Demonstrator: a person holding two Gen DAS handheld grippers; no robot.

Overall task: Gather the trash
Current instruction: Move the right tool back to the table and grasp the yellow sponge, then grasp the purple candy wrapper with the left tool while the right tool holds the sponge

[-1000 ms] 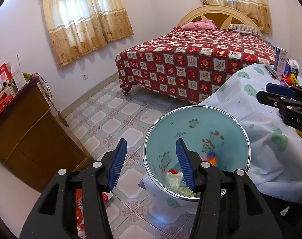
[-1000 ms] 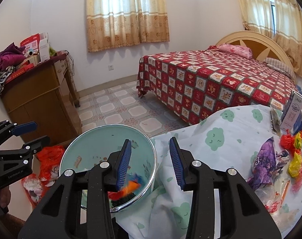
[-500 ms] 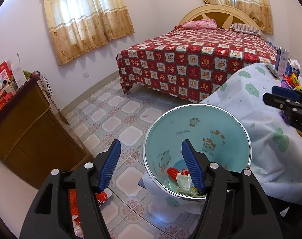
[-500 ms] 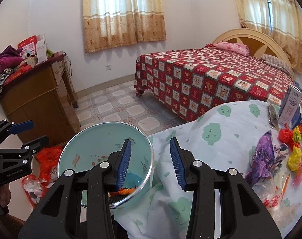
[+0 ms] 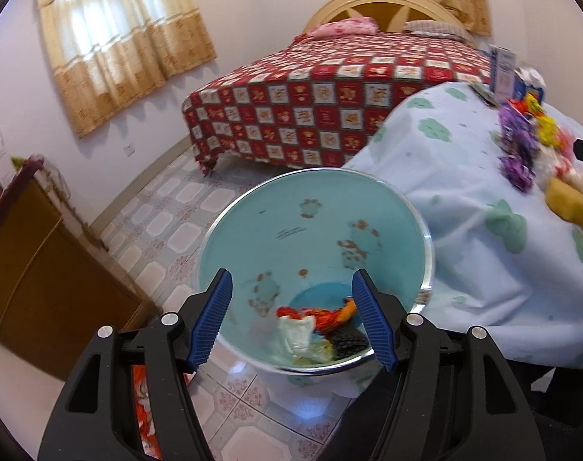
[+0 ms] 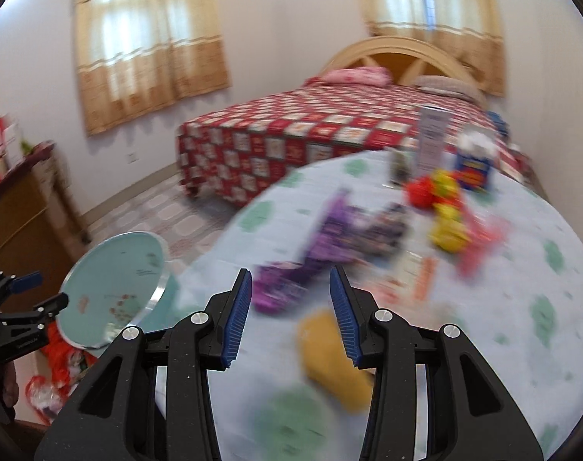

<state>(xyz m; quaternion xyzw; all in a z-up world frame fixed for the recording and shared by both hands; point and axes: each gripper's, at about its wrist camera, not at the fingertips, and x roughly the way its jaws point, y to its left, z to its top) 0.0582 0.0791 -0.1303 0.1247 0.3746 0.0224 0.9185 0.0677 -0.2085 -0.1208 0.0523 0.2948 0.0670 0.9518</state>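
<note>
A light-blue bin with a metal rim stands on the floor against the cloth-covered table. Red, orange, white and dark wrappers lie at its bottom. My left gripper hovers open over the bin with nothing between its pads. My right gripper is open and empty above the table, just short of a purple wrapper, with a yellow piece under its right finger. Red and yellow wrappers lie further back. The bin and left gripper show at the left.
A tall white carton and a blue box stand at the table's far edge. A red patterned bed fills the back. A wooden cabinet is left of the bin, with a red plastic bag on the tiled floor.
My right gripper has swung right, from over the bin to over the table's trash. The left jaws have widened and dipped toward the bin. An orange wrapper now lies in the bin.
</note>
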